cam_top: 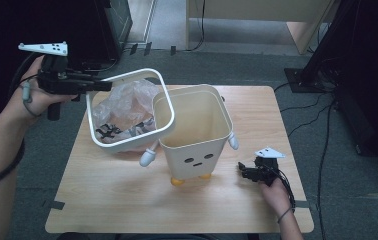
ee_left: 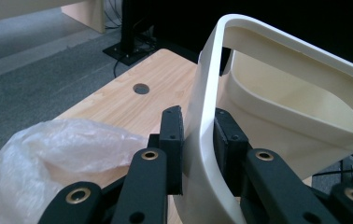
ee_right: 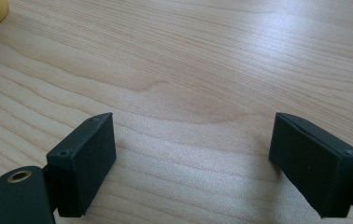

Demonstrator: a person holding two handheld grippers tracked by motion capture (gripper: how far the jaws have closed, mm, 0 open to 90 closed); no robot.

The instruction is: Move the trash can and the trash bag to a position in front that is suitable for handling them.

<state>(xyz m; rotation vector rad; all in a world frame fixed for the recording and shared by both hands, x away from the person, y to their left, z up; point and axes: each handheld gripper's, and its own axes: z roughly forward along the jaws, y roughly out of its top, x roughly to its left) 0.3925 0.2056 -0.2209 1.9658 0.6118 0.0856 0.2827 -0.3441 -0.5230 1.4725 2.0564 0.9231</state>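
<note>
Held the bin's ring frame [ee_left: 202, 140] aloft, clamped in the left gripper [ee_left: 198, 140].
Hung tilted over the plastic bag [cam_top: 122, 102] and cream bin [cam_top: 197, 125] near the tabletop's [cam_top: 127, 200] far-left corner; rested the right gripper [ee_right: 193, 158], jaws wide apart and empty, by the near-right edge.

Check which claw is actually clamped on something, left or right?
The left claw: its jaws pinch the cream rim ring, held up beside the cream bin. The right claw is open, its jaws spread over the bare wooden table.
</note>
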